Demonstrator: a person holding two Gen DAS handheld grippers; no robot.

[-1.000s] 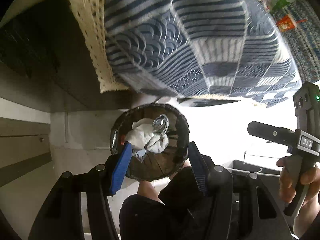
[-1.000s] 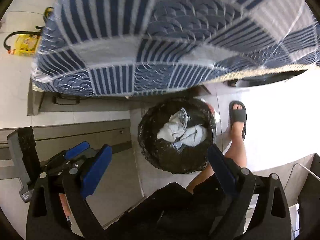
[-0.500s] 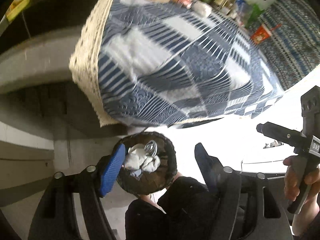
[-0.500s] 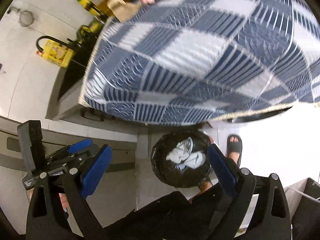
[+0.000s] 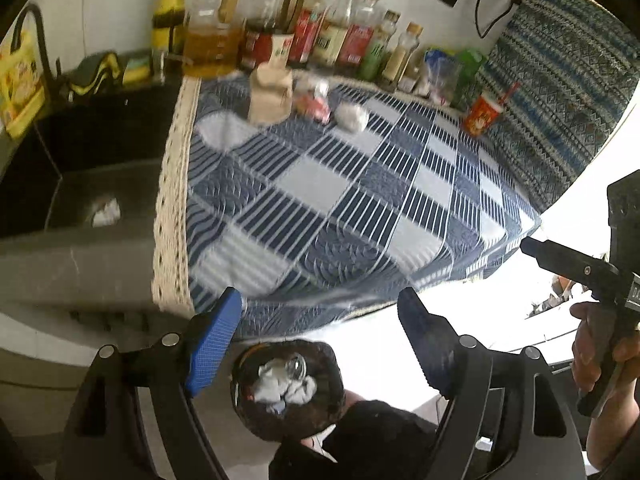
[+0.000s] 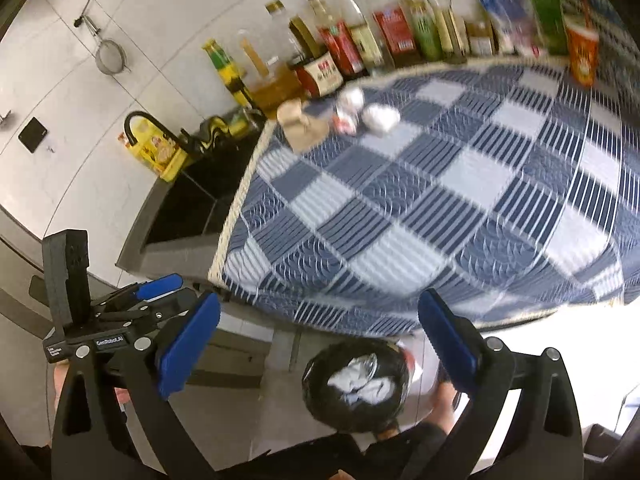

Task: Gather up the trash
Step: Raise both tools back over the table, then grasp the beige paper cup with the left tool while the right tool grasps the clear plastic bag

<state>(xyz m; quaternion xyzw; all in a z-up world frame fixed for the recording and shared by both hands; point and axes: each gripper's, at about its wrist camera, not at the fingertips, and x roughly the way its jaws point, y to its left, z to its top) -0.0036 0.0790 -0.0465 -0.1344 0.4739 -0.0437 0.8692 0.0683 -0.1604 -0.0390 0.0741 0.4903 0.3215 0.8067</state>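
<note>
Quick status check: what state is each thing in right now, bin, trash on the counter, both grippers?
Trash bin: lined, holds white wads.
Crumpled paper ball: on tablecloth, uncollected.
Paper bag: upright, uncollected.
White scrap in sink: uncollected.
Left gripper: jaws opening, empty.
Right gripper: jaws open, empty.

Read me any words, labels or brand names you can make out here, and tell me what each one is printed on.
"GenRoboLAI", roughly, small white print: left gripper's body, in the right wrist view.
"DA", cut off at the frame edge: right gripper's body, in the left wrist view.
Bottle labels along the wall: blurred, unreadable.
Red paper cup and yellow package: print too blurred.
</note>
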